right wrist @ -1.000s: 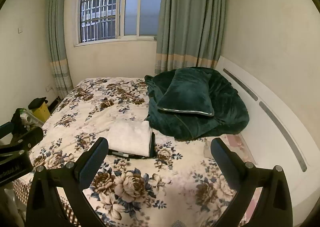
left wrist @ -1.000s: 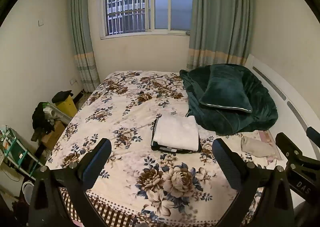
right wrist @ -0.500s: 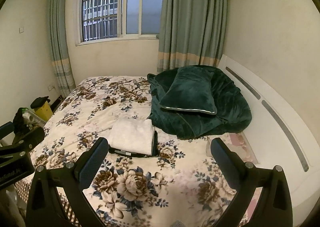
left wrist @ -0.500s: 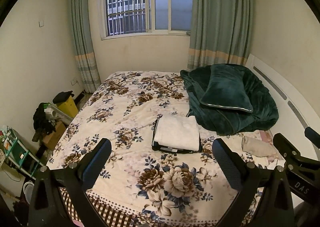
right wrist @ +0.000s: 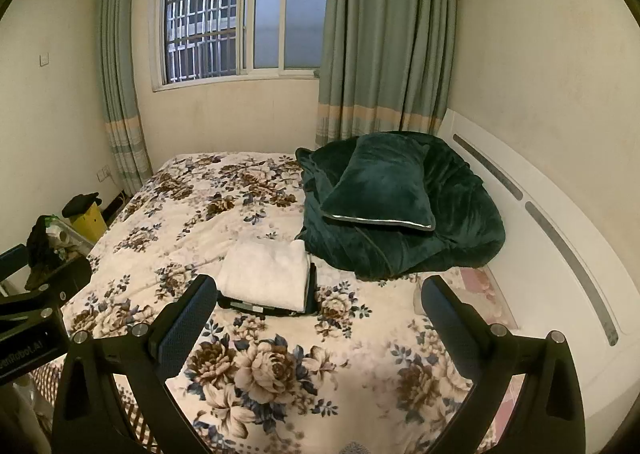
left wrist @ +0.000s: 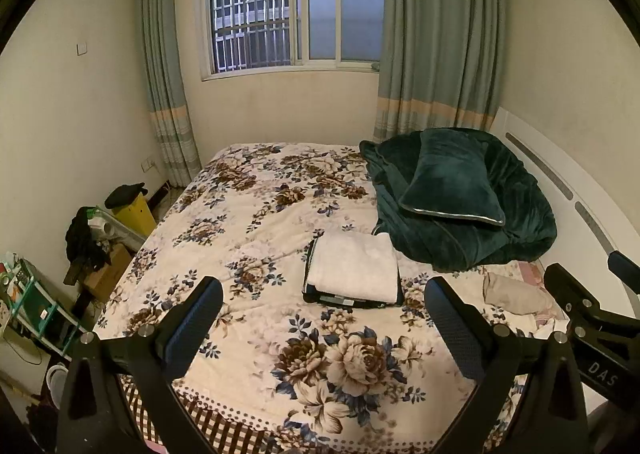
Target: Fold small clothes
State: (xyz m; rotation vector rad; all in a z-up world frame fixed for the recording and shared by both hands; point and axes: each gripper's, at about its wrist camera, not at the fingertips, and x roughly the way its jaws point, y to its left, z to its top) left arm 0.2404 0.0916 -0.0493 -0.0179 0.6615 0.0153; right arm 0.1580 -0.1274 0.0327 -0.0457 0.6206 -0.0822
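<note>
Two grippers hang above the near edge of the floral bedspread (left wrist: pixel 248 238), both with jaws spread wide and holding nothing: the left gripper (left wrist: pixel 323 308) and the right gripper (right wrist: pixel 319 304). At centre frame of the left wrist view lies a folded white garment (left wrist: pixel 354 268), stacked squarely on a folded dark garment (left wrist: pixel 348 300) whose edge shows beneath it; the stack rests just beside the heaped green blanket (left wrist: pixel 460 242) with its green pillow (left wrist: pixel 452 184). At lower right, near the white headboard (left wrist: pixel 560 178), lies a beige cloth item (left wrist: pixel 510 294), bunched and apparently unfolded. Judged from this layout, two pieces are done and that beige piece may be what remains; neither gripper is near it yet.
</note>
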